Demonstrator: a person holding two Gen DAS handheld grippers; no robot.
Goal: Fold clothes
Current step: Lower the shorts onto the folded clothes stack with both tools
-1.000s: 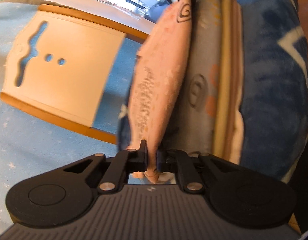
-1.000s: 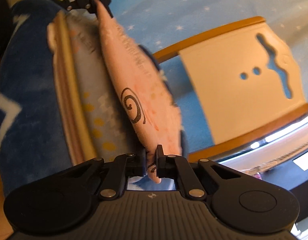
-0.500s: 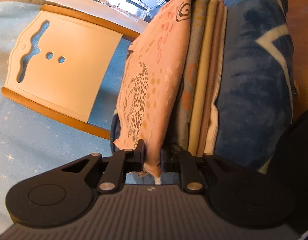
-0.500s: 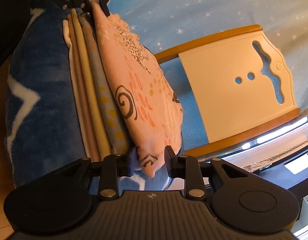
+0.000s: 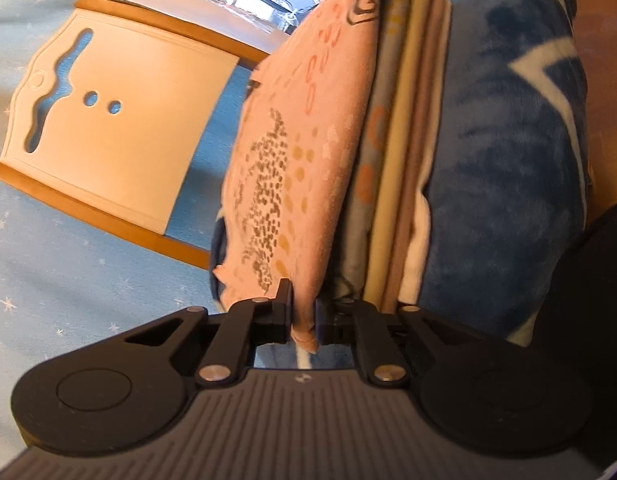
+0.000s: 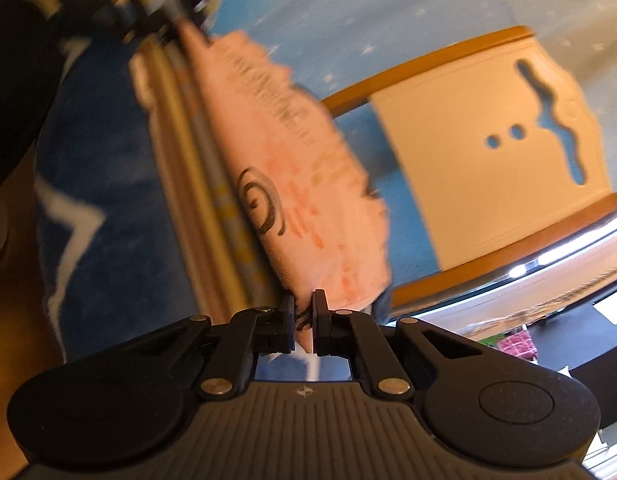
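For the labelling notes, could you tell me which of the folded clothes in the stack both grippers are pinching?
The pink printed garment, the outermost layer of the stack. The left gripper and right gripper each clamp one of its corners; the grey, yellow, tan and white pieces beside it are ungripped.

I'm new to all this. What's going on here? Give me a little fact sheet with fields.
Activity: folding clothes
Held item: pink patterned garment, pinched at opposite ends
Left gripper: shut on the garment's corner
Right gripper: shut on the other corner
Beside it: stack of folded clothes
Under the stack: blue blanket
Nearby: cream folding board on a light blue starry sheet
Image quality: right view blurred
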